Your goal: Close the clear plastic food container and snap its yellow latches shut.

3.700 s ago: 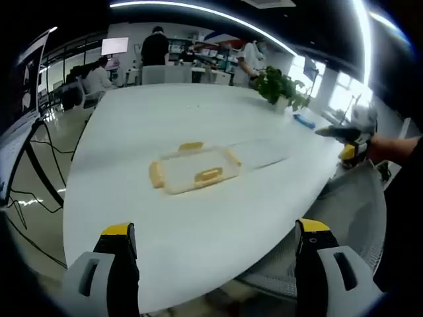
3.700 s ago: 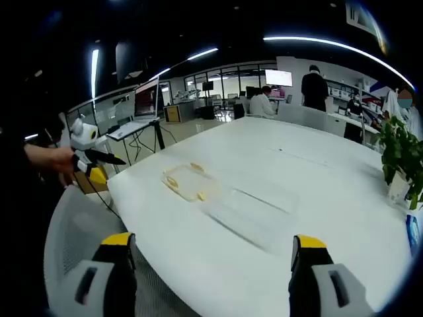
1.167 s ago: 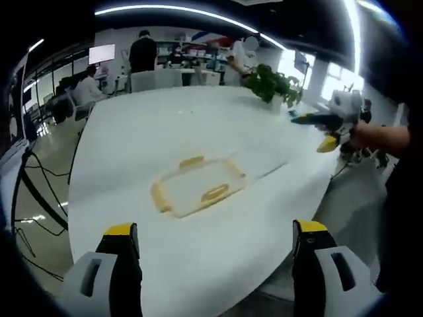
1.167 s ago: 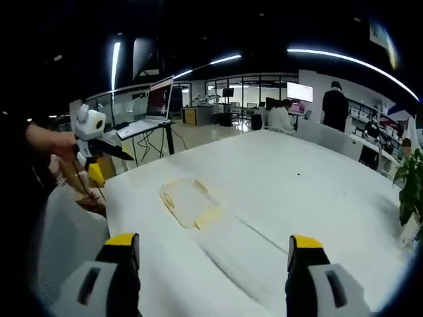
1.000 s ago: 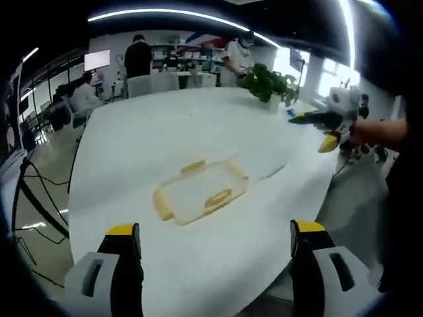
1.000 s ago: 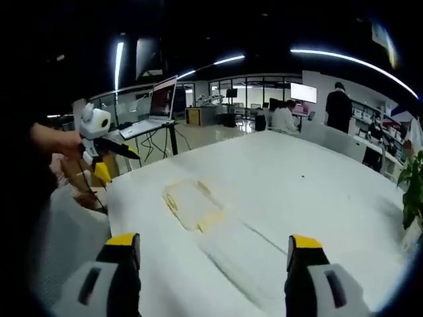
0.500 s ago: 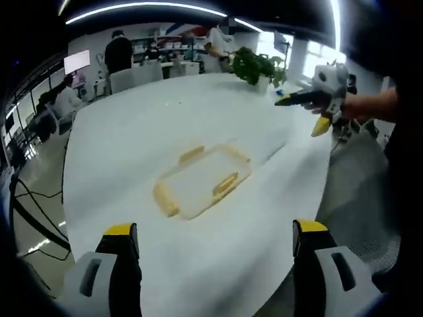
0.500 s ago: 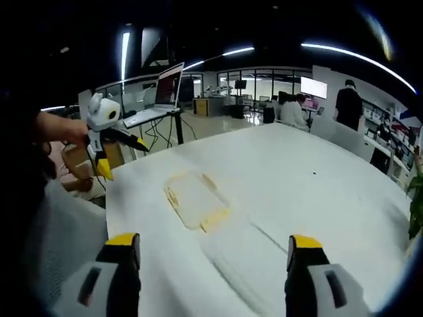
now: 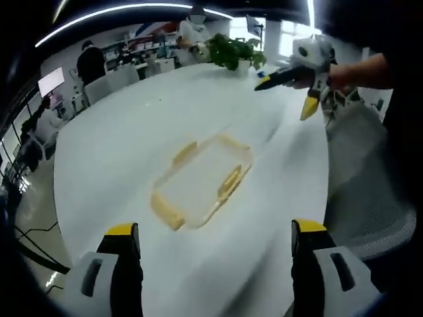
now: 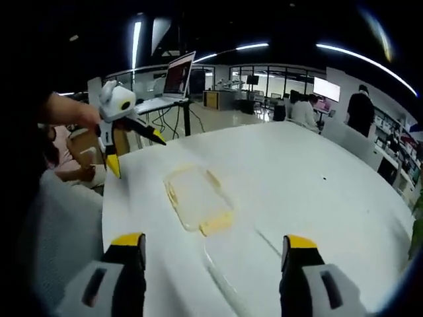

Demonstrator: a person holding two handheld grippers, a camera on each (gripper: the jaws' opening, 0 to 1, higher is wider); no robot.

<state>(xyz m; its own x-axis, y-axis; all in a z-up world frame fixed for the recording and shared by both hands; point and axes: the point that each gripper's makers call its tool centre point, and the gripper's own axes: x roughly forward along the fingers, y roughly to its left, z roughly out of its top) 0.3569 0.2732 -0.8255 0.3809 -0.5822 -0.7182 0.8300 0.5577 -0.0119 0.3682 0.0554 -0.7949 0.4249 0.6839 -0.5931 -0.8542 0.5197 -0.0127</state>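
Bare table [image 9: 119,145] all round container [image 9: 201,179]; plant [image 9: 232,51] well apart.

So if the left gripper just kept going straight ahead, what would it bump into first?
Probably the clear plastic container with yellow latches, lying on the white table ahead of the open left gripper; depth is hard to judge.

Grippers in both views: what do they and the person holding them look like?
Both match: the left gripper and right gripper have grey jaws capped with yellow tips. Seen from the other view, each has a white body, black jaws and a yellow handle. The person wears a dark sleeve.
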